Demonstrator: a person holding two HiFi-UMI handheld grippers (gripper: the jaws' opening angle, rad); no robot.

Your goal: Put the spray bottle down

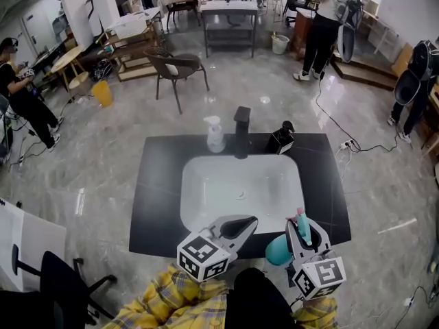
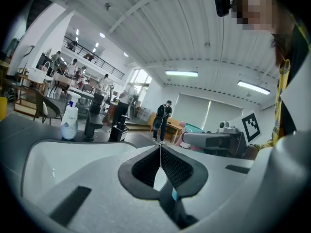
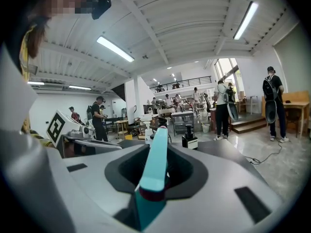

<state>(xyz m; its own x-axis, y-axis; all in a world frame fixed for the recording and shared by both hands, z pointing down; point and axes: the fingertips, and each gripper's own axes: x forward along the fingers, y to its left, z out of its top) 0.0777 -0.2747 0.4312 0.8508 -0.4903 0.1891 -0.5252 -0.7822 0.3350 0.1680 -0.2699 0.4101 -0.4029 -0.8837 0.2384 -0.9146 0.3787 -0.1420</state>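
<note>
Since my right tongs (image 1: 300,229) pinch the spray bottle (image 1: 277,250) at the bench's (image 1: 158,184) near edge, left tongs (image 1: 241,225) pressed together empty, I'm mid-carry and next must lower it upright onto bare bench beside the sink (image 1: 206,177), then release.

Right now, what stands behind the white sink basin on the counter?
A white pump bottle, the black faucet and a black dispenser stand on the dark counter behind the basin. The left hand-held gripper covers part of the basin's near rim.
</note>
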